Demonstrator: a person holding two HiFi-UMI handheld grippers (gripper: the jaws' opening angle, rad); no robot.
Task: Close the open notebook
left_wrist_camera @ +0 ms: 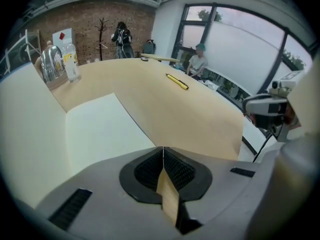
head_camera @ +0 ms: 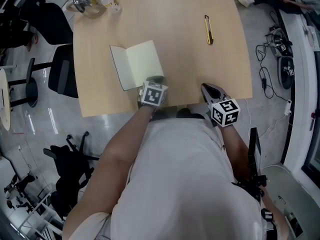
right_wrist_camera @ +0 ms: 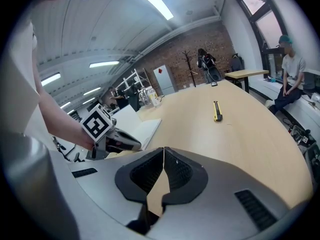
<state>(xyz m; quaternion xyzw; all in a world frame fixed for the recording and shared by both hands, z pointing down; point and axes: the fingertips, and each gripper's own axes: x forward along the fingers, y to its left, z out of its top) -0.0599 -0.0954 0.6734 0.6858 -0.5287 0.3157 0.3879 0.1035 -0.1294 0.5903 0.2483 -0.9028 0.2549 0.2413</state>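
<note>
The open notebook lies on the wooden table with cream pages up. Its left leaf stands partly raised from the spine. My left gripper is shut and empty, its tips over the notebook's near right corner. In the left gripper view the flat page fills the area just ahead of the shut tips, and the raised leaf rises at the left. My right gripper is shut with nothing in it, near the table's front edge to the right of the notebook. The right gripper view shows the left gripper beside the book.
A yellow utility knife lies at the far right of the table. A bottle and a metal object stand at the far left corner. Office chairs stand left of the table. Cables lie on the floor at right.
</note>
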